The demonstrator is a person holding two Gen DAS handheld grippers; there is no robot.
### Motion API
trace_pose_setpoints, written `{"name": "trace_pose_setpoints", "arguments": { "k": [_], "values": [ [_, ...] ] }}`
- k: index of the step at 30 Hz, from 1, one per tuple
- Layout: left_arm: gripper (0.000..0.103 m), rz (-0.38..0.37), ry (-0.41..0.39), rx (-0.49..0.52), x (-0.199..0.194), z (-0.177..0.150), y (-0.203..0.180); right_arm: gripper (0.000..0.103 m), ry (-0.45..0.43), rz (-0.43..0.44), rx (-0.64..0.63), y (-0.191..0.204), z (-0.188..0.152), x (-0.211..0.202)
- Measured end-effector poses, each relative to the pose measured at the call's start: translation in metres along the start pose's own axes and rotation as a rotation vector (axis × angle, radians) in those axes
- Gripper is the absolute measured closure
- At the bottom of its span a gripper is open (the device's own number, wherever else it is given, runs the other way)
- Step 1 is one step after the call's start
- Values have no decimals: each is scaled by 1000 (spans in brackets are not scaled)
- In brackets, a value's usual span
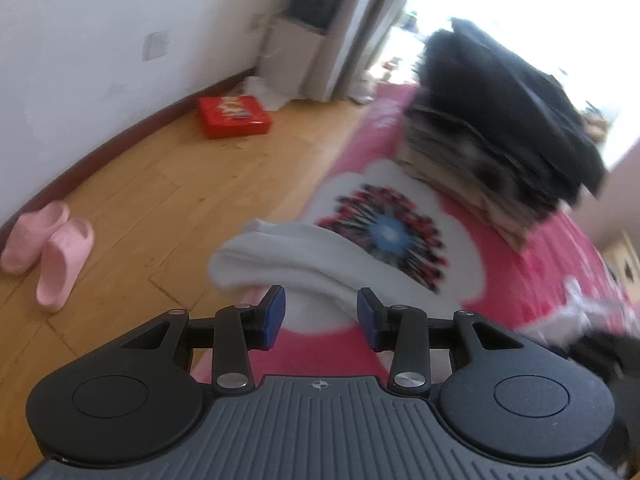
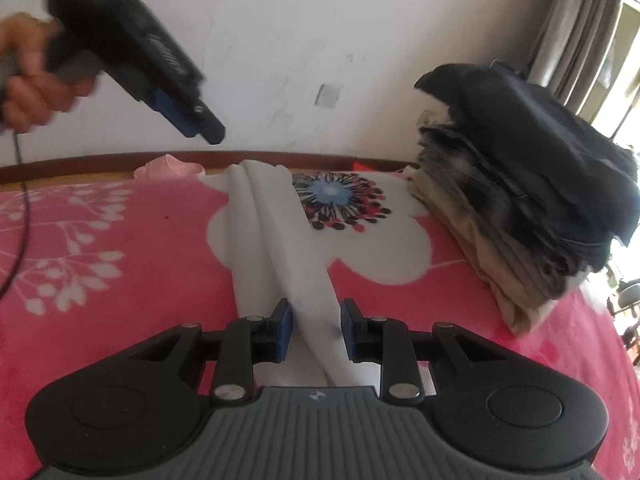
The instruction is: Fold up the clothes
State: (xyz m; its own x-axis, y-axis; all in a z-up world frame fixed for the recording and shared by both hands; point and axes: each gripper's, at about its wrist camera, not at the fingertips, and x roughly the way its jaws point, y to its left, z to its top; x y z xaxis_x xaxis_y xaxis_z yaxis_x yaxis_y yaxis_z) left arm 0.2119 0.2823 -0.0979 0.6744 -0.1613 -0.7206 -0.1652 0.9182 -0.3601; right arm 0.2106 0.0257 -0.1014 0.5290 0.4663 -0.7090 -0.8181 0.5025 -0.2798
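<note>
A white garment (image 2: 276,240) lies bunched into a long folded strip on the pink bedspread, running away from the right gripper (image 2: 316,330), its near end between the parted jaws. Beyond and to that gripper's right sits a tilted stack of folded clothes (image 2: 520,208), dark pieces above beige.

light: daylit, window (image 1: 500,8) blown out | blur: motion-smeared (fisheye-bent edges)
</note>
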Motion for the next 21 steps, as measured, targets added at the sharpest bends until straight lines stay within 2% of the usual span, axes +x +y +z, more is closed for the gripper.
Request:
{"name": "trace_pose_setpoints", "arguments": {
  "k": [3, 4, 7, 12, 14, 17, 19, 20, 21],
  "values": [
    [64, -5, -2, 119, -3, -11, -18, 78, 27, 42, 40, -10, 1, 10],
    [64, -4, 0, 167, -2, -15, -24, 82, 26, 56, 84, -18, 2, 12],
    [63, 6, 2, 300, 2, -25, -41, 91, -4, 96, 275, -45, 0, 14],
    [64, 14, 10, 475, 9, -40, -65, 93, -23, 178, 696, -98, -20, 30],
    [64, 1, 22, 502, 11, -43, -69, 93, -19, 216, 867, -113, -35, 39],
    [63, -12, 48, 474, 13, -44, -66, 95, -30, 296, 1122, -132, -61, 50],
    [64, -3, 51, 417, 15, -39, -58, 89, -40, 350, 1288, -145, -78, 56],
    [64, 7, 45, 377, 15, -36, -53, 87, -57, 368, 1329, -146, -83, 54],
    [63, 18, 37, 336, 15, -32, -47, 83, -67, 349, 1314, -146, -82, 48]
  ]
}}
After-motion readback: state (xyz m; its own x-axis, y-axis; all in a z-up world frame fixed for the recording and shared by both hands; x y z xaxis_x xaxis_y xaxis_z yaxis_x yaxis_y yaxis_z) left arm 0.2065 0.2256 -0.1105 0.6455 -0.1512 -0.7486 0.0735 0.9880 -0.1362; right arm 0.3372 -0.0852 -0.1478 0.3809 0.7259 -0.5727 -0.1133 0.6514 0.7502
